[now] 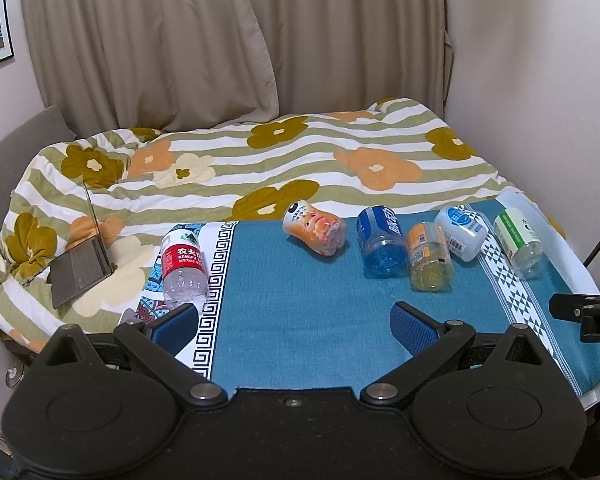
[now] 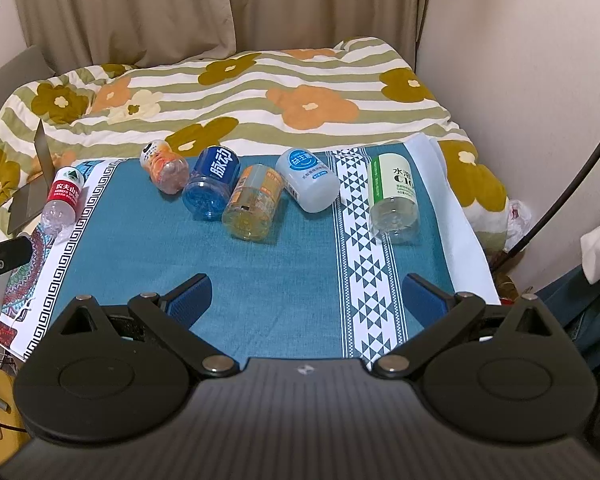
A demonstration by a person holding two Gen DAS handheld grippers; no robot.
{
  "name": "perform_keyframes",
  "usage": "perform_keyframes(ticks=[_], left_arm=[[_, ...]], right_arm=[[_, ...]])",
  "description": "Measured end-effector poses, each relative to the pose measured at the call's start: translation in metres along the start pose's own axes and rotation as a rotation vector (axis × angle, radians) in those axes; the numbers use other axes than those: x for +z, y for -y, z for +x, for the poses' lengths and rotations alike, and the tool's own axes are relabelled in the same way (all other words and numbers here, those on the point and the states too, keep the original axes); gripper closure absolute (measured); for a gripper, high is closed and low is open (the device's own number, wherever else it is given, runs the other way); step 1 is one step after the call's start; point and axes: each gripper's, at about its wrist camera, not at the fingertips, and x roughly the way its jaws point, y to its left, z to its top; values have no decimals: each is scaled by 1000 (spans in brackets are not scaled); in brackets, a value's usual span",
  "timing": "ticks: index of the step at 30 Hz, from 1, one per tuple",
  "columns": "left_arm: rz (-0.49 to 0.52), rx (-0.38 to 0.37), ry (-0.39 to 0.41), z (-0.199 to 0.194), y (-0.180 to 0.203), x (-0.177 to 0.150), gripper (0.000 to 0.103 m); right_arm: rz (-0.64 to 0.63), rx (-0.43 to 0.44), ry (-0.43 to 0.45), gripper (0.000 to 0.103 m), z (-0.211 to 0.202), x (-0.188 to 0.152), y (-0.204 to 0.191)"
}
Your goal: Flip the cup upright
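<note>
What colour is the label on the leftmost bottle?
Red label, clearest in the left wrist view.

Six plastic bottles lie on their sides, all ahead of the open claws, bases toward the camera. Far left is the red-label water bottle [image 1: 182, 270], clear and crumpled. To its right lies the orange-label bottle [image 1: 316, 229], tilted. Next comes the blue bottle [image 1: 381, 242], and just beside it the amber bottle [image 1: 430, 257], the two almost touching. Behind the amber one rests the white bottle [image 1: 462, 232] with a blue label. Far right, apart from the rest, lies the green-label clear bottle [image 2: 394, 198].
</note>
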Motion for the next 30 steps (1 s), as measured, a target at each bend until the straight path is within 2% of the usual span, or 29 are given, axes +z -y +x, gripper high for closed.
perform_keyframes(ticks=[30], left_arm=[[-8, -11, 2, 0, 2, -1, 0]], right_arm=[[2, -1, -2, 0, 0, -3, 0]])
